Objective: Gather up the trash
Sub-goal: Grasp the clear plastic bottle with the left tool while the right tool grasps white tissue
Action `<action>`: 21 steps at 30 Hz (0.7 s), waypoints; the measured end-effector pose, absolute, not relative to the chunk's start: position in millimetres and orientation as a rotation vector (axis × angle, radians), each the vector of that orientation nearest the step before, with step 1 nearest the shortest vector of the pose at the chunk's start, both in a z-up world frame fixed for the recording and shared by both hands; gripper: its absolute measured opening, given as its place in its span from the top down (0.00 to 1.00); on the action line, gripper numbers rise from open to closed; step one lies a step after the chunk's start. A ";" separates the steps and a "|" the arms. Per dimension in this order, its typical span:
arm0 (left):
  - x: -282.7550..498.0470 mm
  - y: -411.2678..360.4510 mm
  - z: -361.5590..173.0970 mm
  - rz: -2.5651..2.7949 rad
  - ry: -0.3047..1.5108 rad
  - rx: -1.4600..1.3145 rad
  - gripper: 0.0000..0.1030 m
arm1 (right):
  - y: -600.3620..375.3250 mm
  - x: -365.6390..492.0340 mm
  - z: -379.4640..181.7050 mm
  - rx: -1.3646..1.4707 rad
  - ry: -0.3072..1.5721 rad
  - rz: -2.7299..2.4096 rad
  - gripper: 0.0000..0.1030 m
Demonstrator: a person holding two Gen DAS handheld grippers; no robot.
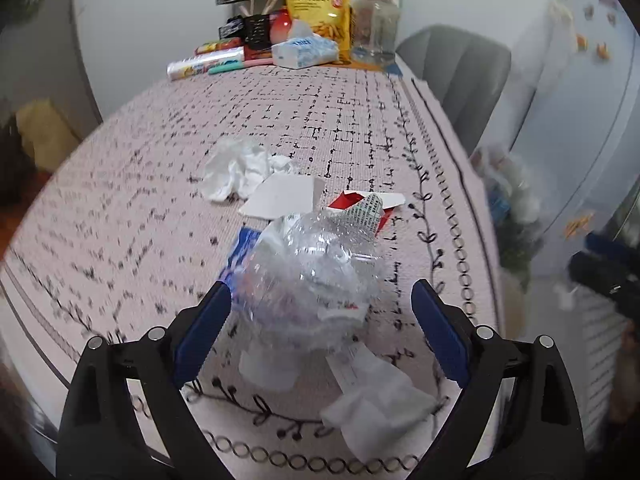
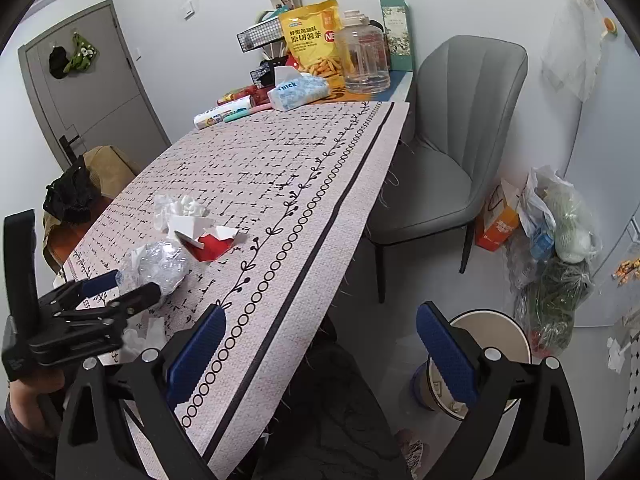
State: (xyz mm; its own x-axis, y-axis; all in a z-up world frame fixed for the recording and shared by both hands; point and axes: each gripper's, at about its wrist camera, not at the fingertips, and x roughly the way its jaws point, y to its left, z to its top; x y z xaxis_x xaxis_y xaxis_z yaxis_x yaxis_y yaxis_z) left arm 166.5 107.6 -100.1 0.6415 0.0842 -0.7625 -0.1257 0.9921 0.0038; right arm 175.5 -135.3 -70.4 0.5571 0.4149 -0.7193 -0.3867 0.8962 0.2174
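A crumpled clear plastic wrapper [image 1: 316,276] lies on the patterned tablecloth [image 1: 120,208] between the open fingers of my left gripper [image 1: 320,300]. Behind it lie a torn red and white carton [image 1: 360,204], a white card [image 1: 280,196] and crumpled white tissues [image 1: 240,168]. Another tissue [image 1: 376,408] lies near the table's front edge. In the right wrist view the left gripper [image 2: 120,286] stands at the wrapper [image 2: 164,264]. My right gripper [image 2: 316,344] is open and empty, off the table's side above the floor, with a round white trash bin [image 2: 504,336] just beyond its right finger.
At the table's far end stand a tissue pack [image 2: 298,92], a yellow snack bag [image 2: 316,40], a clear jar [image 2: 366,56] and a wire basket [image 2: 258,34]. A grey chair [image 2: 452,152] stands beside the table. Plastic bags [image 2: 556,248] and an orange box [image 2: 498,224] sit on the floor.
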 end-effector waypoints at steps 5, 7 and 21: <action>185.1 108.6 -106.9 0.132 0.897 -0.020 0.12 | -135.9 178.0 -76.5 0.044 0.871 0.477 0.09; 186.9 108.5 -108.0 0.137 0.901 -0.021 0.12 | -134.2 178.5 -80.4 0.041 0.883 0.484 0.09; 154.1 147.4 -90.4 0.109 0.825 -0.206 0.62 | -92.5 168.9 -87.3 -0.025 0.910 0.556 0.09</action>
